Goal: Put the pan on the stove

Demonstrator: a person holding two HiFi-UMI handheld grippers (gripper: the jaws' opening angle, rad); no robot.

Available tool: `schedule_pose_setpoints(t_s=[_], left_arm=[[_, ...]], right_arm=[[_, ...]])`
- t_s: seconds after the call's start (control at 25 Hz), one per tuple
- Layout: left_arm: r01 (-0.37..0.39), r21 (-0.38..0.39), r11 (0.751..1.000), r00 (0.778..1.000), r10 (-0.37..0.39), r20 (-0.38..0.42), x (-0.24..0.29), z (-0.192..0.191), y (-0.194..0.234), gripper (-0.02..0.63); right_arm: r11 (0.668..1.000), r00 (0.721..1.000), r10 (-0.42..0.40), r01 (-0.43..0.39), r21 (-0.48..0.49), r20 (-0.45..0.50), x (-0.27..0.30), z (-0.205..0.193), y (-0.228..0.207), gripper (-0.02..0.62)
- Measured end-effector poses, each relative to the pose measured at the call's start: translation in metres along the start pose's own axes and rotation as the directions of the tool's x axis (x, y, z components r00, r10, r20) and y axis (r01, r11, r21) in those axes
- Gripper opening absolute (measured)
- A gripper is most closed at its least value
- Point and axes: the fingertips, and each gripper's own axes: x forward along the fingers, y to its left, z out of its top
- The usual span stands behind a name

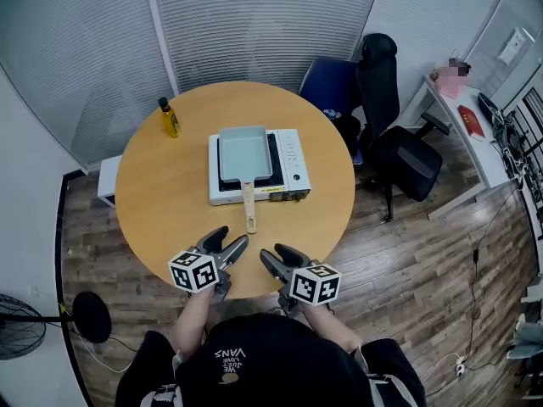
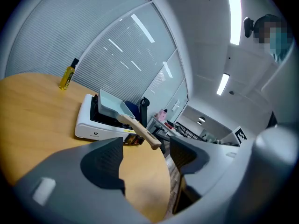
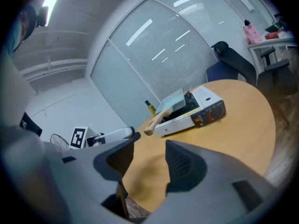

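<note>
A square pale-green pan (image 1: 244, 153) rests on the white portable stove (image 1: 288, 173) in the middle of the round wooden table (image 1: 161, 202). Its wooden handle (image 1: 249, 209) sticks out over the stove's near edge toward me. Both grippers hover at the table's near edge, short of the handle. My left gripper (image 1: 231, 246) is open and holds nothing; its view shows the pan (image 2: 110, 105) and handle (image 2: 140, 129) ahead. My right gripper (image 1: 273, 259) is also open and empty, and it sees the stove (image 3: 192, 112) and pan (image 3: 170, 101) from the side.
A yellow bottle (image 1: 170, 118) stands at the table's far left. Black and blue office chairs (image 1: 383, 117) crowd the table's right side, with a white desk (image 1: 462, 134) beyond. A floor fan (image 1: 51, 322) stands at the lower left on wooden flooring.
</note>
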Motion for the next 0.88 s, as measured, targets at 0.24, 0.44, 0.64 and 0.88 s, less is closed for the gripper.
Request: schedule_pose_setpoints(t_s=[0.24,0.44,0.64,0.88], left_arm=[[-0.025,0.034,0.999,1.000,0.024,0.017,-0.012,-0.024,-0.025,0.243],[-0.051,0.112,0.992,0.999,0.049,0.024,-0.018,-0.036,-0.041,0.107],[-0.070,0.139,0.988,0.997,0.066,0.034,-0.025,-0.045,-0.054,0.026],[-0.050,0.130,0.990,0.998,0.054,-0.028,-0.022,-0.071,-0.071,0.011]], right_arm=[[0.999,1.000,-0.002,0.002,-0.034,-0.008,-0.020,-0.014,0.001,0.178],[0.997,1.000,-0.016,0.016,-0.079,0.004,-0.034,-0.021,0.000,0.087],[0.993,1.000,-0.031,0.031,-0.110,0.003,-0.046,-0.026,-0.004,0.041],[0.990,0.998,-0.062,0.058,-0.130,-0.032,-0.056,-0.039,-0.013,0.015]])
